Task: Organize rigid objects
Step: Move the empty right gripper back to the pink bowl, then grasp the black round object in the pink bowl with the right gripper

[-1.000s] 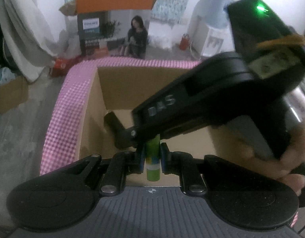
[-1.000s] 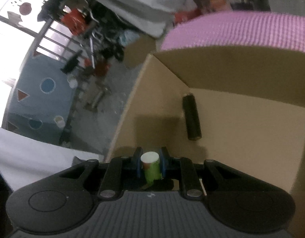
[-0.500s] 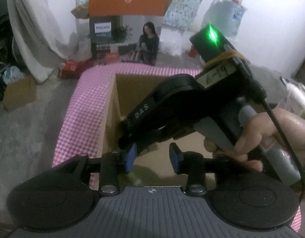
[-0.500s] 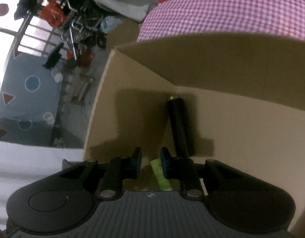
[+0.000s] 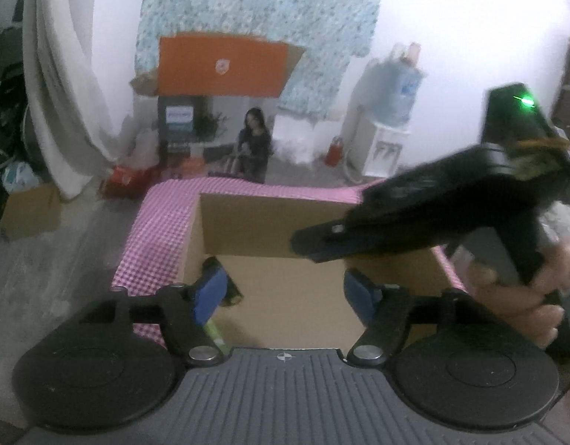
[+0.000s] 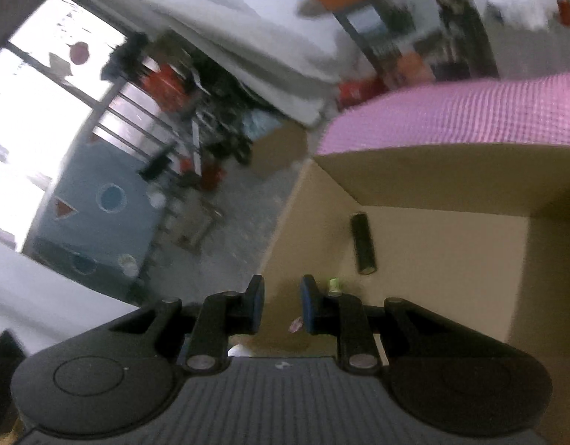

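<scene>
Two cylinders, a black tube [image 6: 363, 243] and a green stick [image 6: 334, 284], are lying inside the cardboard box [image 5: 270, 222] at its nine-o'clock wall, so the left gripper [image 5: 285, 293], fingers just spreading wide, and the right gripper [image 6: 282, 304], fingers narrow, are both hanging empty.

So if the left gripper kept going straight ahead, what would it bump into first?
Most likely the brown floor of the cardboard box. The left gripper is open with nothing between its fingers, and bare cardboard lies dead ahead. The right gripper crosses just above that line, so depth is hard to judge.
</scene>
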`<state>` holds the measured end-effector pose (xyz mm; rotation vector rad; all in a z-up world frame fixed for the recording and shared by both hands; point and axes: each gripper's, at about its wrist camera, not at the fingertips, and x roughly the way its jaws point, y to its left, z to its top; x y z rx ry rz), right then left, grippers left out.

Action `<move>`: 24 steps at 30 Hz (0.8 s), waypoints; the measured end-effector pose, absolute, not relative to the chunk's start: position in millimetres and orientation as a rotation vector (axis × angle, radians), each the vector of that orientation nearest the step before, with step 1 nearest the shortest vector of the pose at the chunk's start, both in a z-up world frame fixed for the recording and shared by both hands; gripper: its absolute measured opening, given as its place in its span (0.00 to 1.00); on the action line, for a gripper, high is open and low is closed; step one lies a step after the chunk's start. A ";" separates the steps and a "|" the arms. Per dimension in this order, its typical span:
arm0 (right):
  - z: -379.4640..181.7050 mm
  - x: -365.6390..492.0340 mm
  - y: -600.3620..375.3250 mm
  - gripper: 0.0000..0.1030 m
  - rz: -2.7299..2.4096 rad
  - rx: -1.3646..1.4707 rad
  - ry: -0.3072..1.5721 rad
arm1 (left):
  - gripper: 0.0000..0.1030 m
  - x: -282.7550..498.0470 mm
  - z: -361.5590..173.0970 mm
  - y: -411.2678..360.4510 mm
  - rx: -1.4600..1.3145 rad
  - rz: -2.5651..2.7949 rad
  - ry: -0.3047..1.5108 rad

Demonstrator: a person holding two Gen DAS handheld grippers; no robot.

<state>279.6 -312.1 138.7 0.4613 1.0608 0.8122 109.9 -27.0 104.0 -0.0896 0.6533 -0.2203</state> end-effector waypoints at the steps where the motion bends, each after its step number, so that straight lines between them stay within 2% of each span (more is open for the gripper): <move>1: 143.6 268.8 -319.7 0.23 0.826 0.467 1.033 | 0.73 101.1 105.3 -31.2 -0.082 -0.233 0.647; 7: 141.2 195.8 -359.9 0.25 0.834 0.520 0.939 | 0.82 59.8 93.7 -53.0 0.018 -0.305 0.657; 14: 91.1 144.3 -374.9 0.28 0.755 0.626 0.983 | 0.83 35.2 51.7 -70.8 0.070 -0.398 0.780; 20: 39.7 138.7 -360.5 0.28 0.664 0.634 1.150 | 0.71 40.7 11.5 -82.5 0.015 -0.452 0.925; 24: 16.9 144.4 -355.2 0.28 0.631 0.628 1.252 | 0.55 51.4 -4.9 -86.2 -0.003 -0.456 0.975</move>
